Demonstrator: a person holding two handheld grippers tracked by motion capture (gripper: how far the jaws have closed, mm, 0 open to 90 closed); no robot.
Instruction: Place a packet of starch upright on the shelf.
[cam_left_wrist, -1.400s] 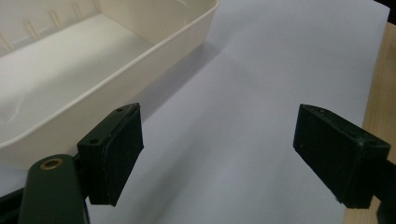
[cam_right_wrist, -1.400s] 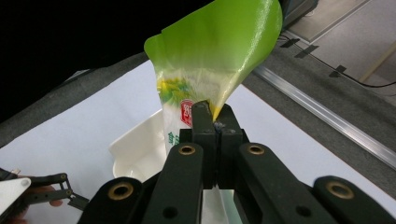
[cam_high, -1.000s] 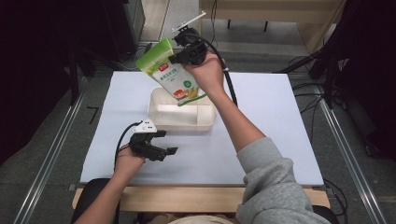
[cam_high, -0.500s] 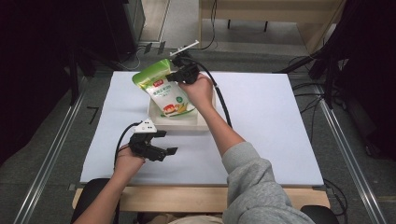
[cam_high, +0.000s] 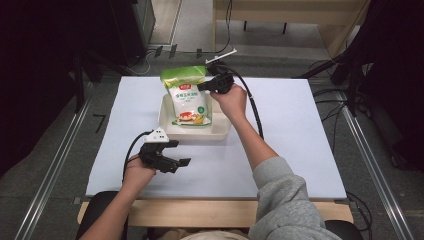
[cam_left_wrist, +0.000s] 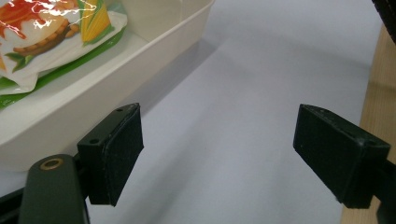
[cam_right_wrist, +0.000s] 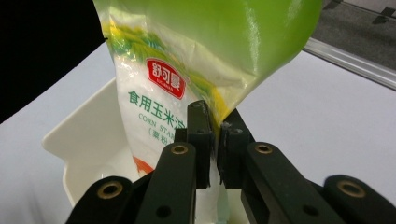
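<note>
A green and white bag of corn starch (cam_high: 187, 100) stands with its bottom in the white tray (cam_high: 220, 132) at the middle of the table. My right gripper (cam_high: 202, 87) pinches the bag's upper right edge; in the right gripper view the bag (cam_right_wrist: 187, 60) sits between the jaws of this gripper (cam_right_wrist: 215, 135), which have just been opening slightly while still touching it. My left gripper (cam_high: 177, 153) rests open on the table in front of the tray, nothing between its jaws (cam_left_wrist: 233, 154). The bag's lower corner (cam_left_wrist: 56, 28) lies inside the tray (cam_left_wrist: 93, 88).
A white mat (cam_high: 300, 130) covers the table, with a wooden front edge (cam_high: 200, 210). Cables trail from both grippers. Metal rails (cam_high: 55, 170) run along both sides, and dark equipment stands at the far left.
My right gripper has brought the bag down and toward the left, from above the tray until its bottom rests inside. The left gripper has stayed in place.
</note>
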